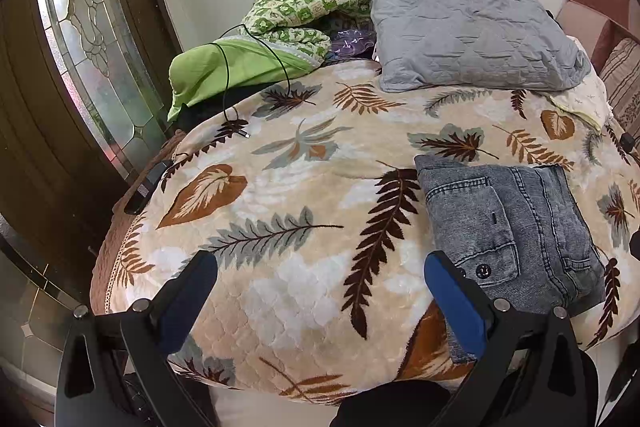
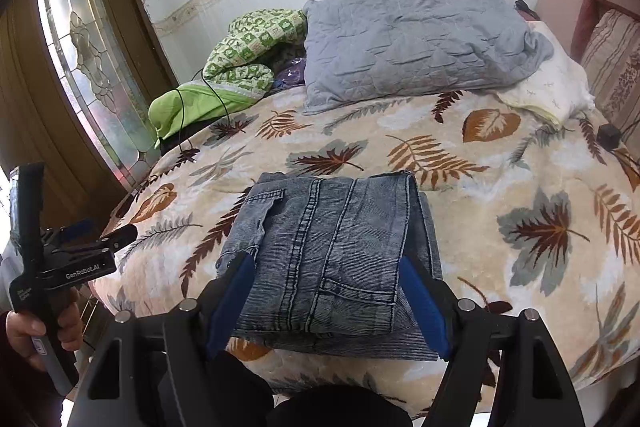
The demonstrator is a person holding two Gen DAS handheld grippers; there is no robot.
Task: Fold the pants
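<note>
A home bedroom: bed (image 2: 480,211) with leaf-print blanket, pillow (image 2: 412,43), glass-panelled door (image 2: 80,55).

Folded grey-blue denim pants (image 2: 328,251) lie on the leaf-patterned blanket (image 2: 500,187) near the bed's front edge, seams and a back pocket facing up. Right gripper (image 2: 326,301) hangs over the pants' near end, its blue-padded fingers (image 2: 230,301) spread wide to either side of the fold, not pressing it. Left gripper (image 2: 120,237) sits off the bed's left edge, held by a hand (image 2: 28,333) at the handle; its jaw state is not readable. Grey quilted pillow (image 2: 416,43) lies at the far edge, green patterned bedding (image 2: 248,51) at the far left corner.
</note>
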